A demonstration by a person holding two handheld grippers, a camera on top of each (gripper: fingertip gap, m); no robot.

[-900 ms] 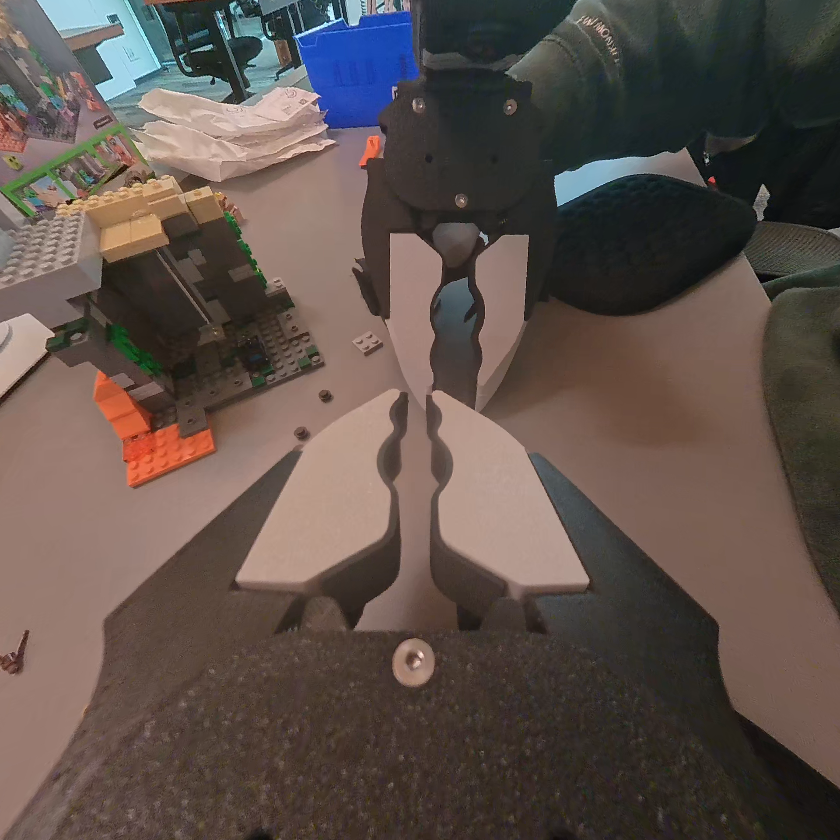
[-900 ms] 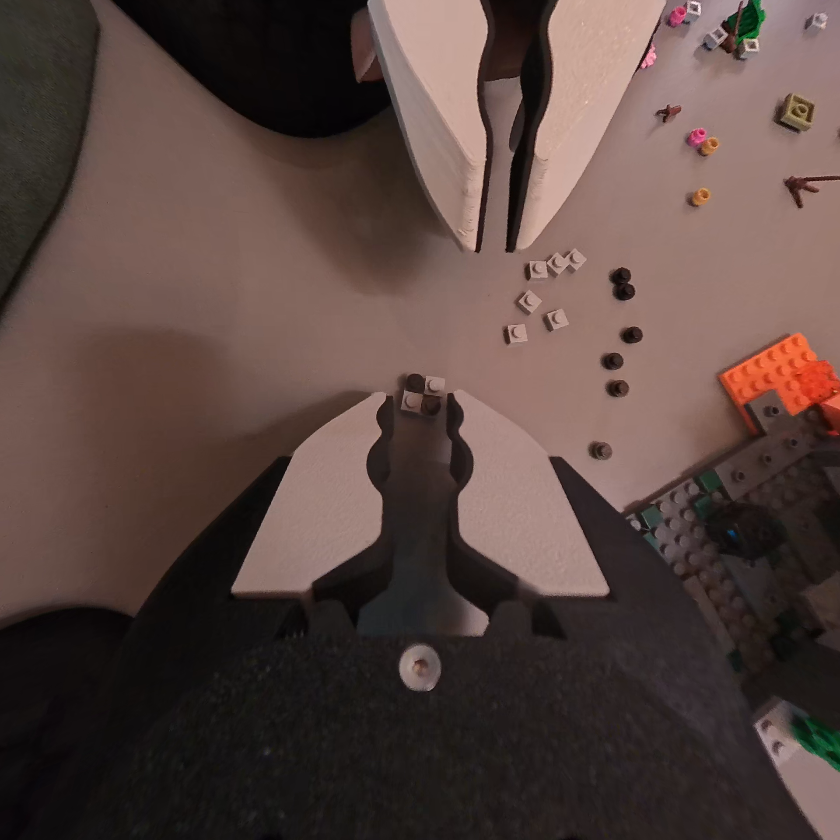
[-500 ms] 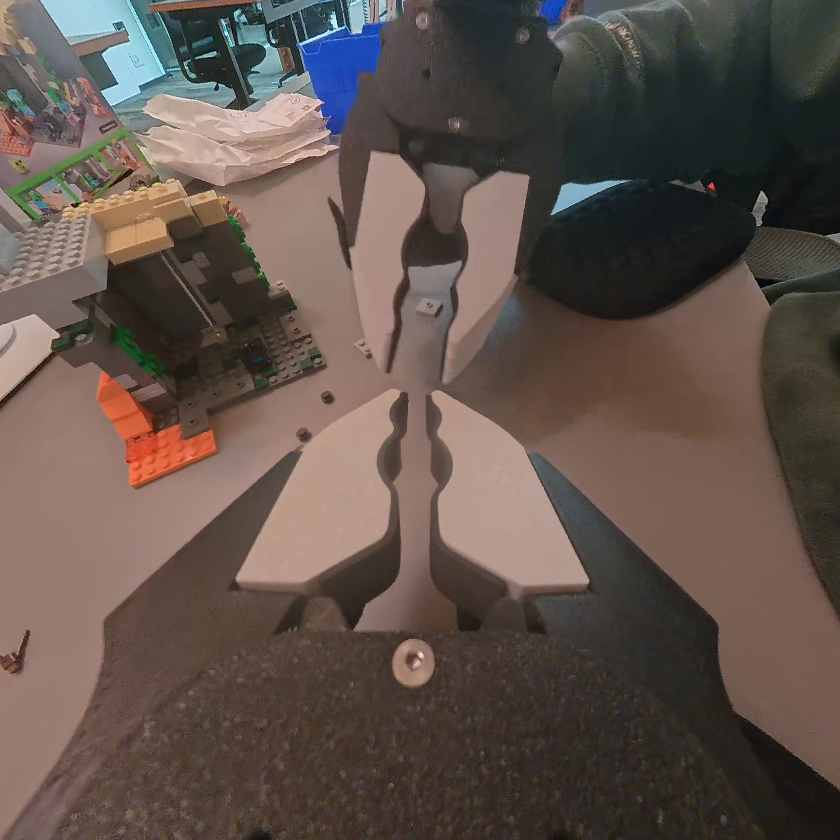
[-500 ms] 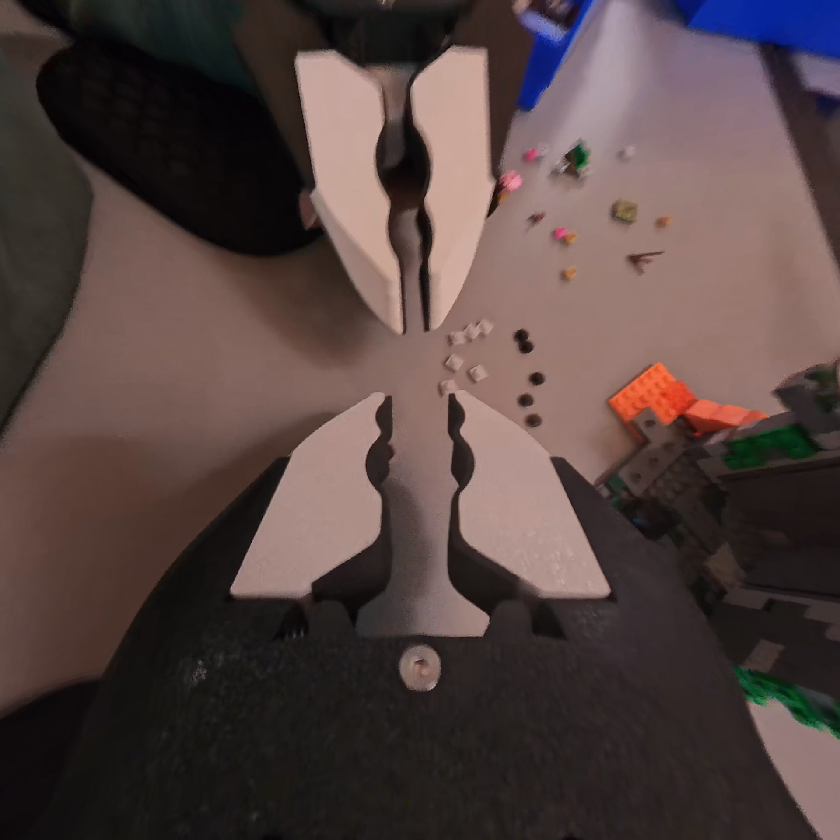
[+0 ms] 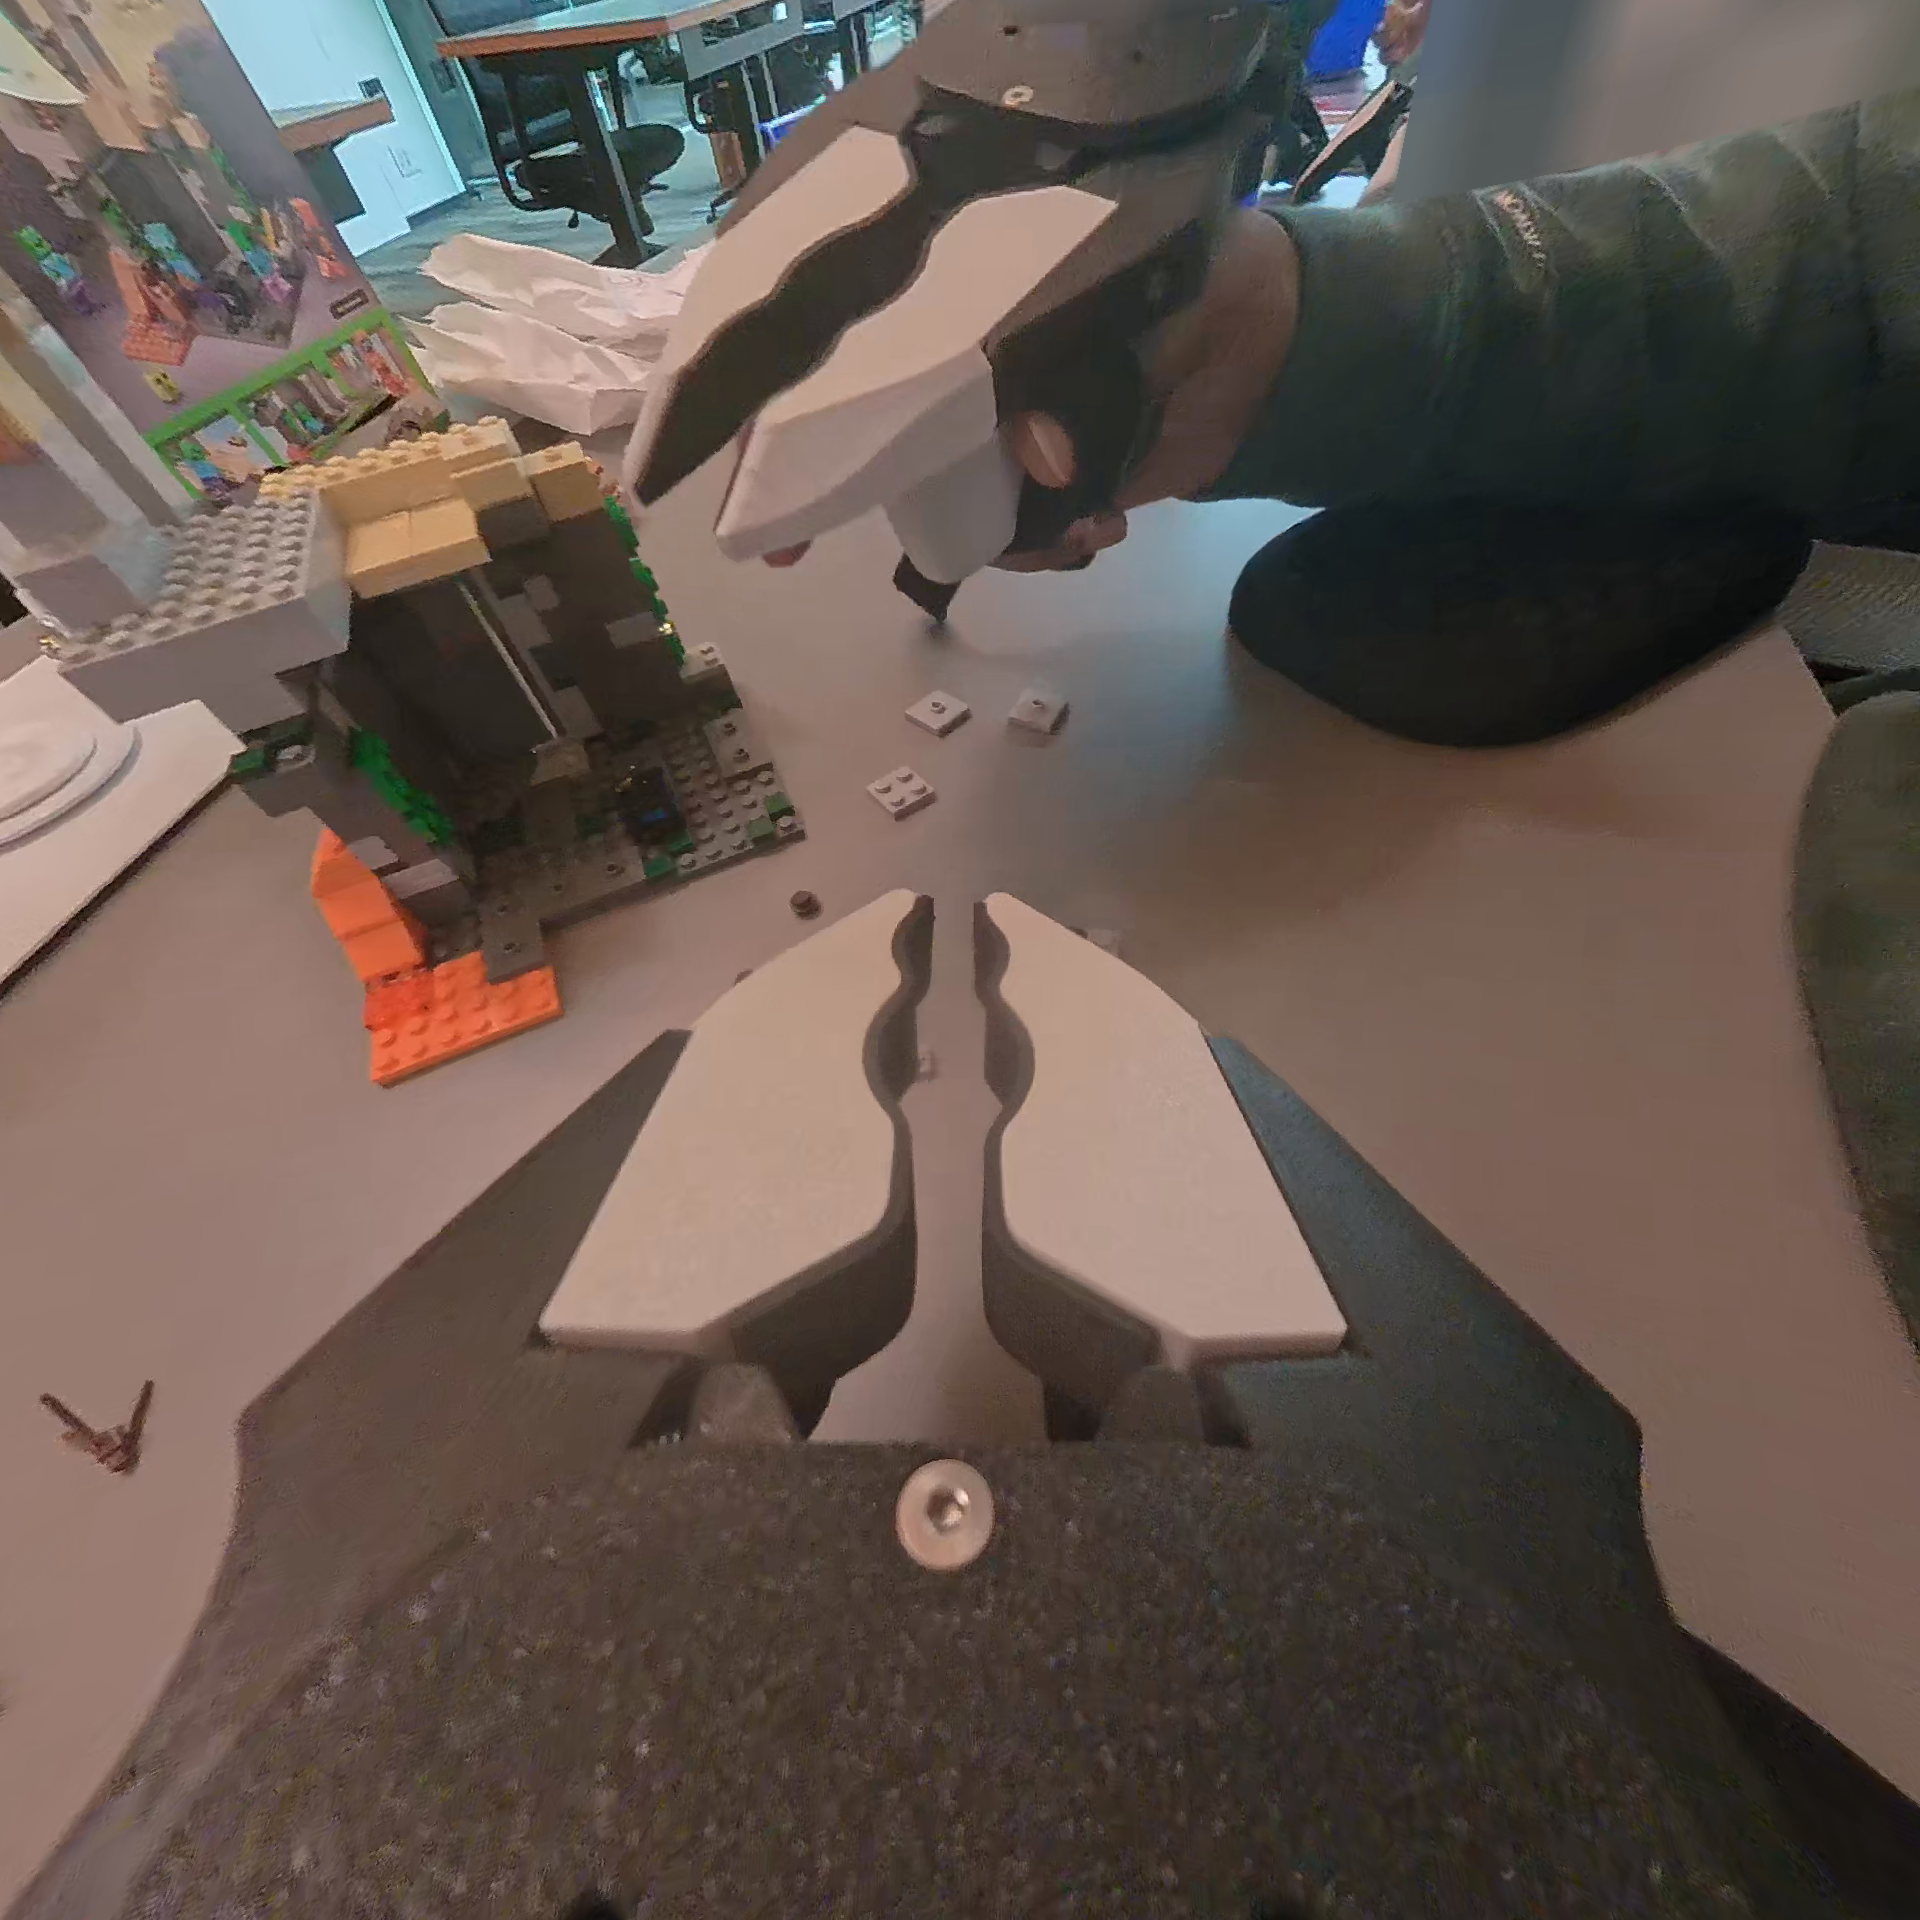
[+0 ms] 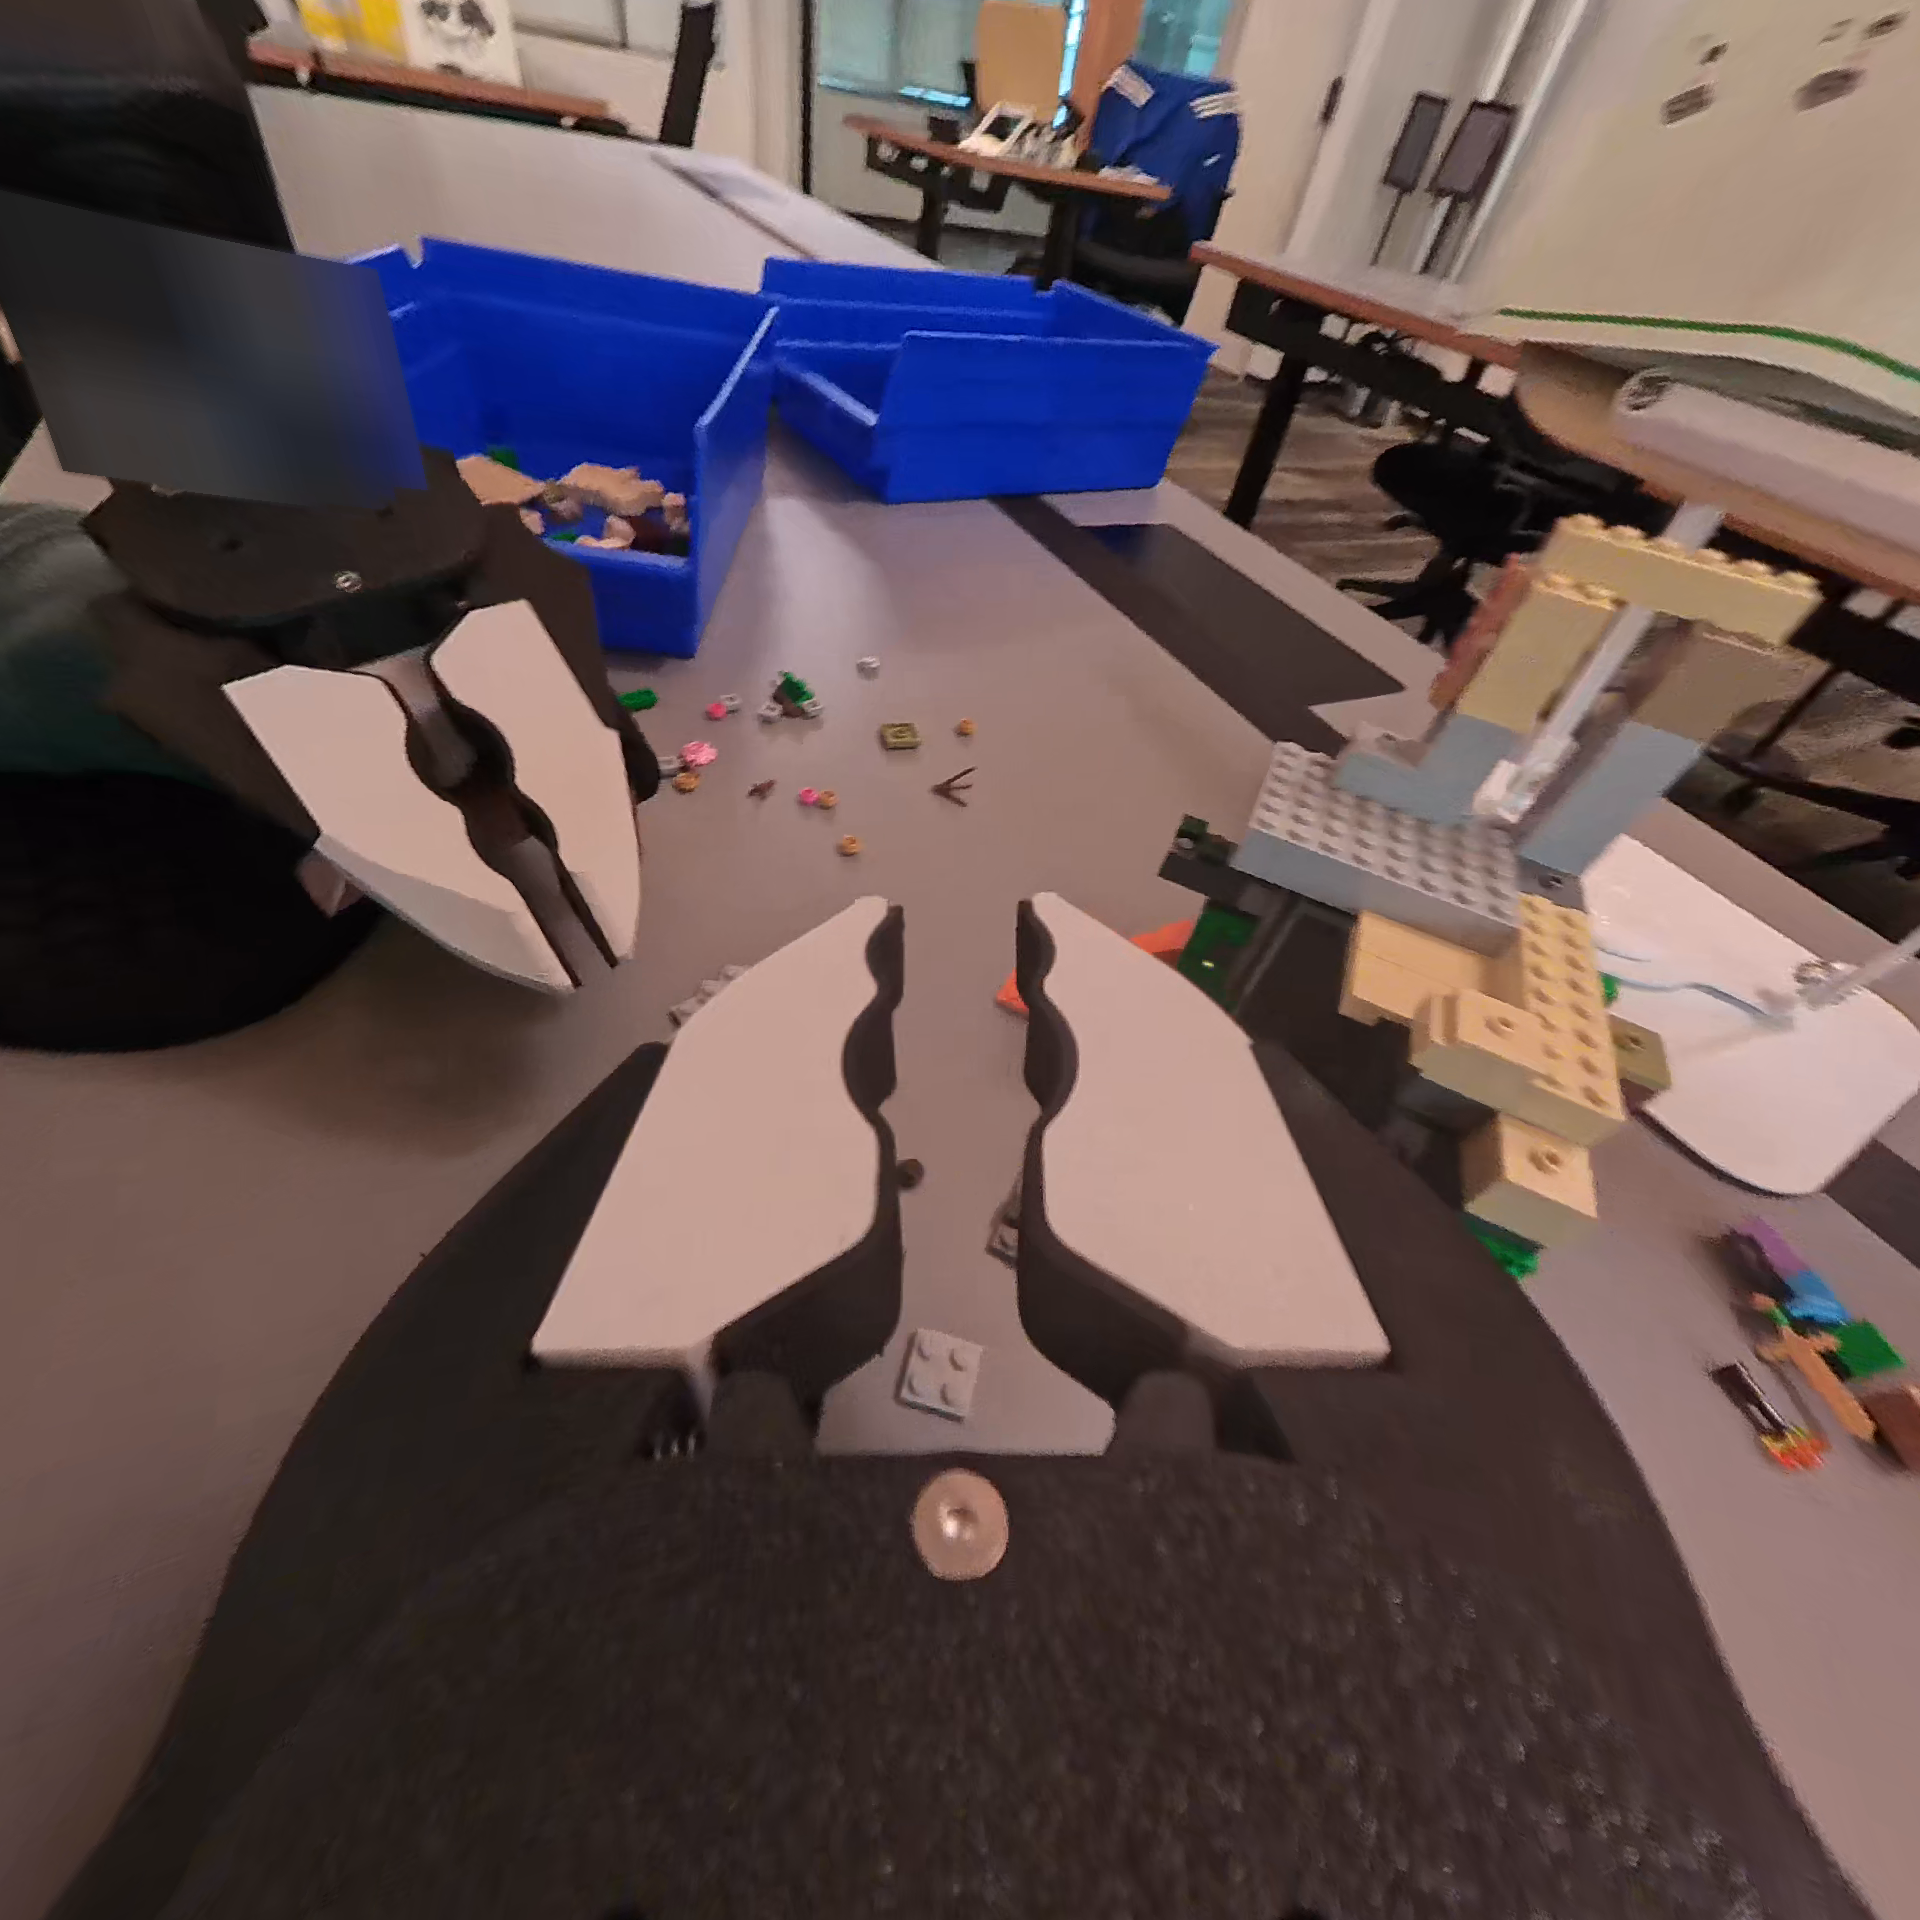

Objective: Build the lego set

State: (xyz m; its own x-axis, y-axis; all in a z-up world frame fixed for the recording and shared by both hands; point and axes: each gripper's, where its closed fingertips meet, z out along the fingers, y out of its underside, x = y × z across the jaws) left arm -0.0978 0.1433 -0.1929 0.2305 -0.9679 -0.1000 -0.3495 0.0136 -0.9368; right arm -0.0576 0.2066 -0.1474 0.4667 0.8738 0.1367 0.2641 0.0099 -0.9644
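Observation:
The partly built lego model (image 5: 468, 707), grey and tan with an orange base, stands on the grey table to the left; it also shows in the right wrist view (image 6: 1455, 935). My left gripper (image 5: 953, 906) is low over the table, its fingers closed to a narrow slit with nothing between them. My right gripper (image 6: 961, 906) is open and empty, raised above the table; in the left wrist view it (image 5: 686, 514) hangs tilted near the model's top. A grey 2x2 plate (image 5: 900, 792) lies on the table and shows under the right gripper (image 6: 940, 1371).
Two small grey tiles (image 5: 937, 714) and a dark round stud (image 5: 803, 902) lie near the plate. Blue bins (image 6: 644, 416) stand at the back, with loose small pieces (image 6: 810, 748) before them. A minifigure (image 6: 1818, 1340) lies right. The set's box (image 5: 156, 260) and white bags (image 5: 540, 332) stand behind the model. Tip to tip, the grippers are about 9 cm apart. The grey 2x2 plate (image 5: 900, 792) is about 12 cm from both grippers' fingertips. The right camera catches it too, in the right wrist view (image 6: 940, 1375).
My right gripper has lifted off the table from the small plate and swung up to look level across the room. My left gripper has stayed in place.

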